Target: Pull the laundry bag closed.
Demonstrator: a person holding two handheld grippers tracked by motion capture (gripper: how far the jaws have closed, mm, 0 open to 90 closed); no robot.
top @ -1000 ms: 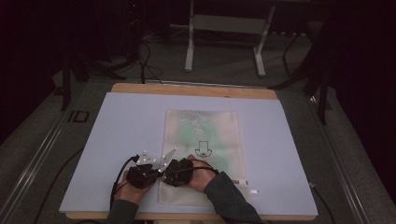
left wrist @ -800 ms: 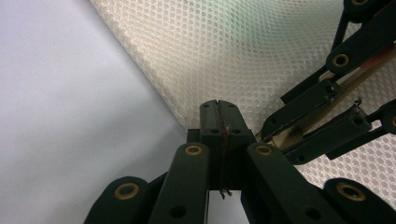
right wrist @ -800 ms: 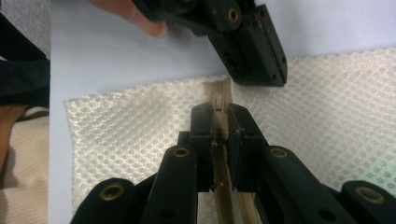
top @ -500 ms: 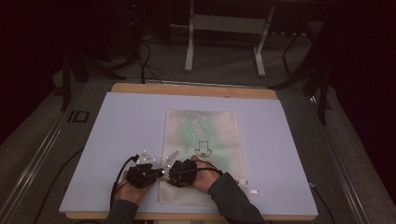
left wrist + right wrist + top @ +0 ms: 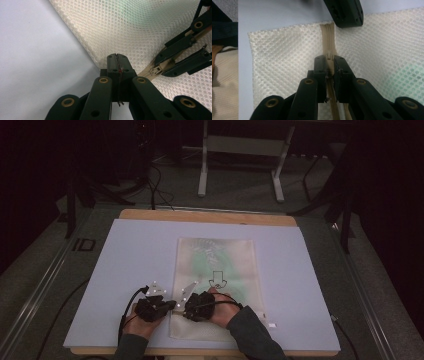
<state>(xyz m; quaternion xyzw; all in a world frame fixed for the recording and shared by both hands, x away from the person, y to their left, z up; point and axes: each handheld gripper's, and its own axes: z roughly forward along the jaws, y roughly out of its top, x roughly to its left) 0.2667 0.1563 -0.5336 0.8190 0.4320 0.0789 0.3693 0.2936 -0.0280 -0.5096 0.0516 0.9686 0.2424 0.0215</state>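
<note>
**Both grippers clamped at mesh bag's near edge**

Nothing much has shifted since the earlier frame; both hands sit where they were, at the near end of the mesh bag (image 5: pixel 216 270). Left gripper (image 5: pixel 117 58): jaws pressed together, pinching the bag's near-left edge. Right gripper (image 5: pixel 329 61): jaws closed on the zipper slider (image 5: pixel 328 54) along the beige zipper (image 5: pixel 327 32). One bag, flat on the pale blue mat (image 5: pixel 130 255), centre-near. Two grippers, one zipper, side by side.
</note>
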